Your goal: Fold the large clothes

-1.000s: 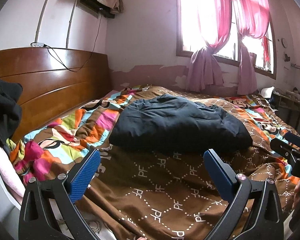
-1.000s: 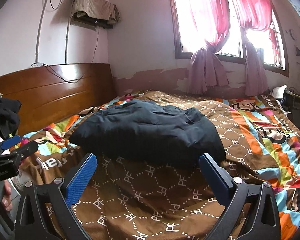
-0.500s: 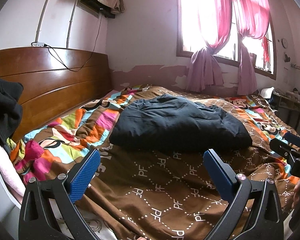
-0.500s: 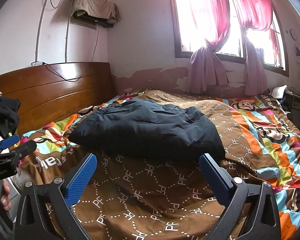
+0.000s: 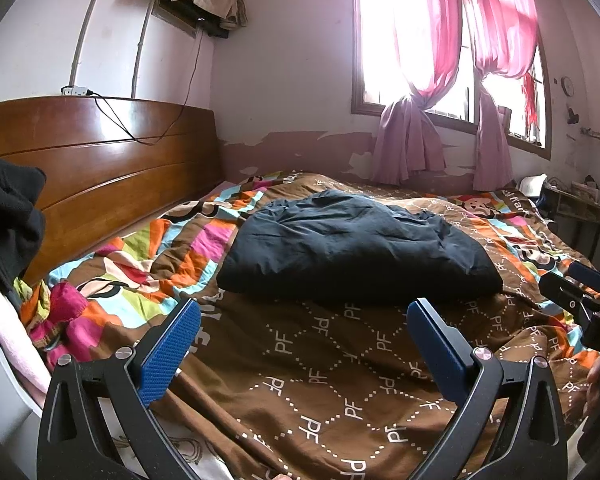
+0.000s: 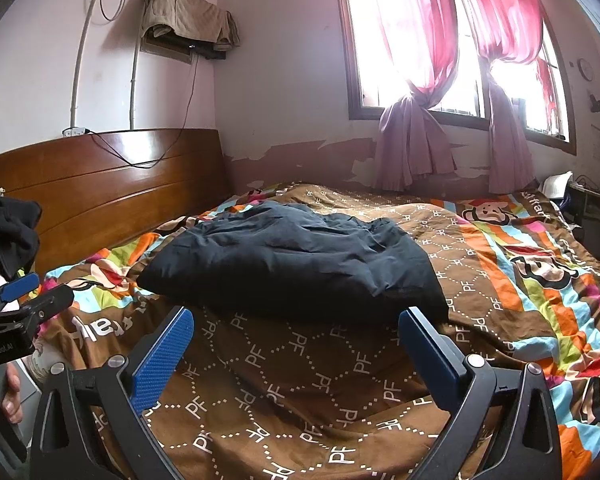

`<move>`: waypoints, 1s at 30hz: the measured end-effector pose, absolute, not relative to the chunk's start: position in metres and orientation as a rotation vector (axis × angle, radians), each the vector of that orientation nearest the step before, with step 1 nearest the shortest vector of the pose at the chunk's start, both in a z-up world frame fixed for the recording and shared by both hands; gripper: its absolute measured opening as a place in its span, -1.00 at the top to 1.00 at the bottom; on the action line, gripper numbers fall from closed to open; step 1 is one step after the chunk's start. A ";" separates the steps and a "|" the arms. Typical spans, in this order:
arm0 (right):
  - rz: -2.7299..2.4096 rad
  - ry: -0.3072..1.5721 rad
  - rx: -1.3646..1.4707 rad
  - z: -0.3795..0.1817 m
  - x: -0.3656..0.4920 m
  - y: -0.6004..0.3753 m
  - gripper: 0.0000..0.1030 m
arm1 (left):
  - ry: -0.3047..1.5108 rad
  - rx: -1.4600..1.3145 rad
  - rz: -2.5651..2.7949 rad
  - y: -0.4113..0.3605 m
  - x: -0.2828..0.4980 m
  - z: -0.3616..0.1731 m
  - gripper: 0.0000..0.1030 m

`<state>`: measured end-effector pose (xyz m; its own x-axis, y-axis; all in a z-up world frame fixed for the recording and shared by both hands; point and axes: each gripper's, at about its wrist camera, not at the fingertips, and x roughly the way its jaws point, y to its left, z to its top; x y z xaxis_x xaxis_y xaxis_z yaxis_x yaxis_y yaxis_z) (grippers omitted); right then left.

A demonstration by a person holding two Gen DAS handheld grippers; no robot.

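A dark navy padded garment (image 5: 352,252) lies folded in a puffy bundle in the middle of the bed; it also shows in the right wrist view (image 6: 296,268). My left gripper (image 5: 304,320) is open and empty, held above the brown quilt short of the garment's near edge. My right gripper (image 6: 296,328) is open and empty, also just short of the near edge. Each gripper shows at the edge of the other's view: the right one (image 5: 580,300), the left one (image 6: 24,304).
The bed carries a brown and striped cartoon quilt (image 6: 500,280). A wooden headboard (image 5: 100,160) stands at the left. A black garment (image 5: 4,216) hangs at the far left. A window with pink curtains (image 6: 440,80) is behind. A cluttered side table (image 5: 572,204) stands at the right.
Both grippers stay open and almost still. The garment has not moved; the views have shifted only very slightly.
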<state>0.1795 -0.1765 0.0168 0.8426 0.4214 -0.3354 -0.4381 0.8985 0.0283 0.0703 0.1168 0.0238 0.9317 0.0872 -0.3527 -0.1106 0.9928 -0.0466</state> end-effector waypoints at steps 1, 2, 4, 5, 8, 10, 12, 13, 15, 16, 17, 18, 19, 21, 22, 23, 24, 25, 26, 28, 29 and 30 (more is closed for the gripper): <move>0.453 0.343 -0.051 0.016 0.179 -0.176 -1.00 | 0.357 -0.065 0.101 0.117 0.070 0.024 -0.97; 0.453 0.342 -0.051 0.016 0.179 -0.176 -1.00 | 0.356 -0.063 0.102 0.116 0.070 0.024 -0.97; 0.453 0.342 -0.051 0.016 0.179 -0.176 -1.00 | 0.356 -0.064 0.101 0.116 0.070 0.024 -0.97; 0.453 0.342 -0.050 0.017 0.179 -0.176 -1.00 | 0.356 -0.064 0.101 0.116 0.070 0.024 -0.97; 0.454 0.341 -0.052 0.016 0.179 -0.177 -1.00 | 0.355 -0.065 0.100 0.116 0.070 0.025 -0.97; 0.454 0.343 -0.051 0.017 0.179 -0.177 -1.00 | 0.355 -0.063 0.101 0.116 0.070 0.025 -0.97; 0.454 0.340 -0.052 0.017 0.179 -0.177 -1.00 | 0.355 -0.064 0.100 0.116 0.070 0.025 -0.97; 0.453 0.341 -0.051 0.016 0.179 -0.176 -1.00 | 0.355 -0.064 0.100 0.116 0.070 0.025 -0.97; 0.454 0.342 -0.051 0.016 0.179 -0.176 -1.00 | 0.355 -0.063 0.099 0.116 0.070 0.025 -0.97; 0.453 0.342 -0.050 0.016 0.179 -0.177 -1.00 | 0.355 -0.063 0.101 0.116 0.070 0.025 -0.97; 0.453 0.342 -0.051 0.016 0.179 -0.177 -1.00 | 0.355 -0.062 0.101 0.116 0.070 0.026 -0.97; 0.453 0.342 -0.051 0.016 0.179 -0.177 -1.00 | 0.355 -0.063 0.101 0.116 0.070 0.026 -0.97; 0.453 0.341 -0.052 0.016 0.179 -0.177 -1.00 | 0.355 -0.063 0.101 0.116 0.070 0.026 -0.97; 0.453 0.341 -0.053 0.017 0.179 -0.177 -1.00 | 0.355 -0.066 0.099 0.116 0.070 0.026 -0.97; 0.452 0.340 -0.053 0.017 0.179 -0.177 -1.00 | 0.355 -0.068 0.099 0.116 0.070 0.026 -0.97; 0.451 0.339 -0.053 0.018 0.178 -0.178 -1.00 | 0.356 -0.070 0.098 0.116 0.070 0.026 -0.97; 0.451 0.338 -0.052 0.019 0.178 -0.179 -1.00 | 0.356 -0.071 0.097 0.116 0.069 0.027 -0.97; 0.450 0.338 -0.051 0.020 0.179 -0.179 -1.00 | 0.356 -0.071 0.097 0.116 0.069 0.027 -0.97; 0.449 0.338 -0.049 0.020 0.179 -0.180 -1.00 | 0.355 -0.069 0.098 0.116 0.069 0.027 -0.97; 0.449 0.338 -0.049 0.020 0.179 -0.181 -1.00 | 0.356 -0.071 0.097 0.116 0.069 0.027 -0.97; 0.448 0.338 -0.050 0.021 0.179 -0.181 -1.00 | 0.356 -0.071 0.098 0.116 0.069 0.027 -0.97; 0.448 0.338 -0.050 0.021 0.179 -0.181 -1.00 | 0.357 -0.071 0.097 0.116 0.069 0.027 -0.97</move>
<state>0.1793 -0.1811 0.0208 0.8465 0.4167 -0.3314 -0.4330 0.9010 0.0267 0.0692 0.1158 0.0269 0.9324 0.0823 -0.3519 -0.1073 0.9929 -0.0521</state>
